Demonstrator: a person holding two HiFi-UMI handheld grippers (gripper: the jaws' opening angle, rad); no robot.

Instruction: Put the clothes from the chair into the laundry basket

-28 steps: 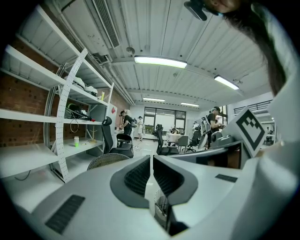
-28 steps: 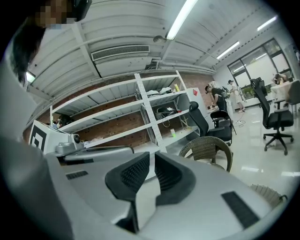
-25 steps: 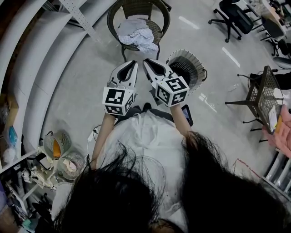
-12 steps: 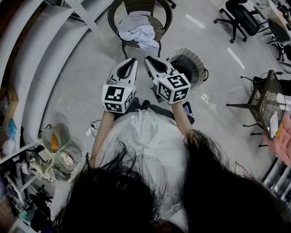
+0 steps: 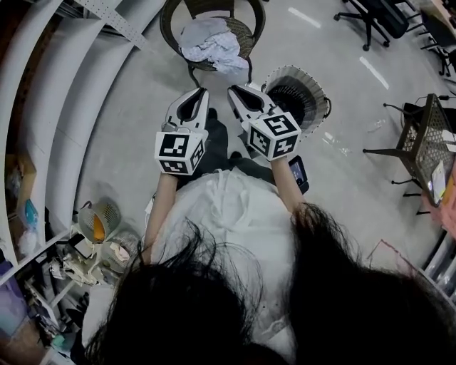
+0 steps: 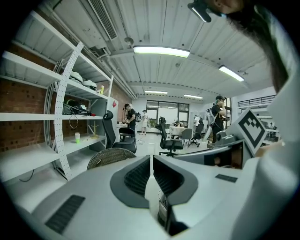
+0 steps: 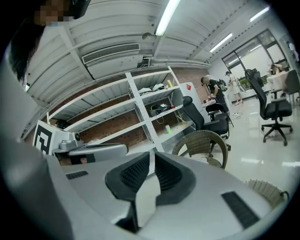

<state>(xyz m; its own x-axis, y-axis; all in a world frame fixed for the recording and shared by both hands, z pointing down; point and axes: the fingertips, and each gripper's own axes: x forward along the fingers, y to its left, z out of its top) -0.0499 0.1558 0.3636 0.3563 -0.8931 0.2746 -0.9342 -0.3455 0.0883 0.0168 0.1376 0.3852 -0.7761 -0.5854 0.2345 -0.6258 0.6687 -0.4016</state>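
Observation:
A pile of pale clothes [image 5: 211,47] lies on the seat of a dark wicker chair [image 5: 172,27] at the top of the head view. To its right on the floor stands the round white-ribbed laundry basket [image 5: 308,77]. My left gripper [image 5: 202,91] and right gripper [image 5: 232,89] are held side by side in the air, short of the chair, tips pointing toward it. Both are shut and hold nothing. The left gripper [image 6: 151,157] sees the chair back [image 6: 108,157]. Past the right gripper [image 7: 152,154] are the chair [image 7: 204,141] and the basket rim [image 7: 268,189].
Grey shelving [image 5: 50,107] curves along the left. Fans and clutter [image 5: 96,222] sit at lower left. A wire mesh side table [image 5: 422,135] stands at right, with office chairs [image 5: 370,16] beyond it. People stand far off by desks [image 6: 218,123].
Both grippers stayed shut and side by side, shifting slightly left. The person's dark leg has come forward between and below them. The chair has slid slightly up in the picture.

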